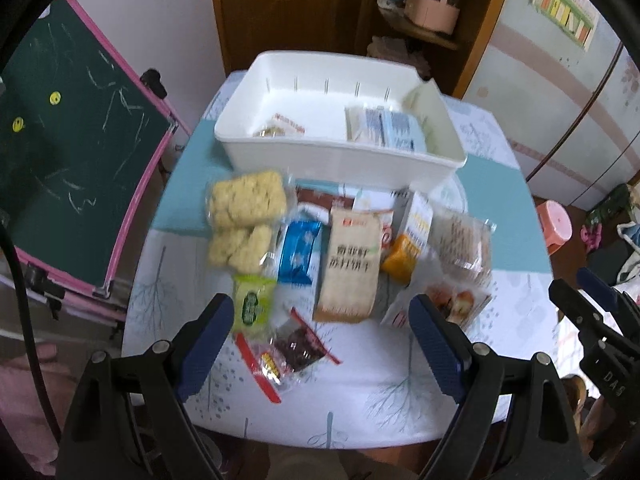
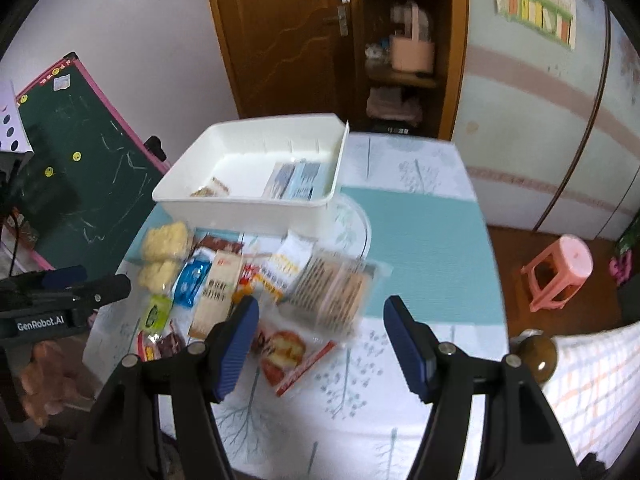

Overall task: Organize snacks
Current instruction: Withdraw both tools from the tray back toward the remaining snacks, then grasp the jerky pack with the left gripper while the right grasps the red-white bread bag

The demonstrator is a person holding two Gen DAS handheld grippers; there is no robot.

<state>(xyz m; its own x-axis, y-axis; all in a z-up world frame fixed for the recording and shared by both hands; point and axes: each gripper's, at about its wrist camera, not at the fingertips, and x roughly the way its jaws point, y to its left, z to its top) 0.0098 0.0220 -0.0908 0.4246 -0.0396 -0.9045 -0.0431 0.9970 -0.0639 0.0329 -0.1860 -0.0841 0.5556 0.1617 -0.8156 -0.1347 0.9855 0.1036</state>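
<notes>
Both the left gripper (image 1: 322, 314) and the right gripper (image 2: 320, 318) hang with jaws spread wide and empty above the snack packets (image 1: 348, 264) heaped on the table (image 1: 516, 312), just before the white bin (image 1: 336, 160) holding a few packets.

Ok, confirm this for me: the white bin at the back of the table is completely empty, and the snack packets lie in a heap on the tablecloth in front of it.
Not quite. The white bin is not empty: the left wrist view shows blue-and-white packets on its right side and a small packet on its left. The rest stands: the snack heap lies on the tablecloth in front of it.
</notes>
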